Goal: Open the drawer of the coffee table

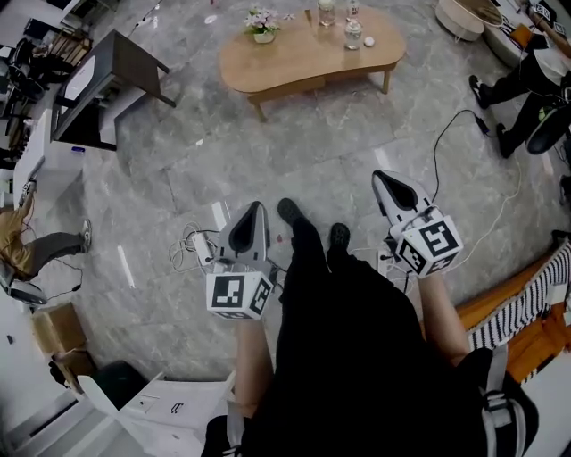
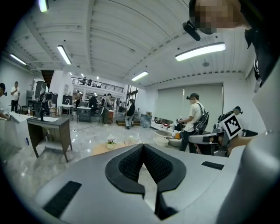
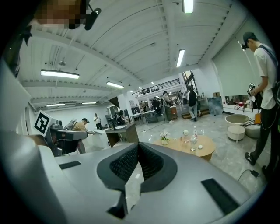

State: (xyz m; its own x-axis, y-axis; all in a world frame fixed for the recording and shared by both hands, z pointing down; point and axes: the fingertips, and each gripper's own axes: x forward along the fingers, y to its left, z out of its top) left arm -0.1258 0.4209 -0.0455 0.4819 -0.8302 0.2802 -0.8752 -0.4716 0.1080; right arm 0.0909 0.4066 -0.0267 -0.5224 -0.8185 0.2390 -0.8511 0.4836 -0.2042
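Note:
The light wooden coffee table stands across the grey stone floor, far ahead of me at the top of the head view. It carries a small flower pot and bottles. I cannot make out its drawer from here. My left gripper and right gripper are held out over the floor, well short of the table. Both are shut with nothing between the jaws. The table shows small beyond the left gripper as a tan top. It also shows past the right gripper, to the right.
A dark desk stands at the left. Cables and a power strip lie on the floor by my feet, and another cable runs at the right. A seated person and round stools are at the far right.

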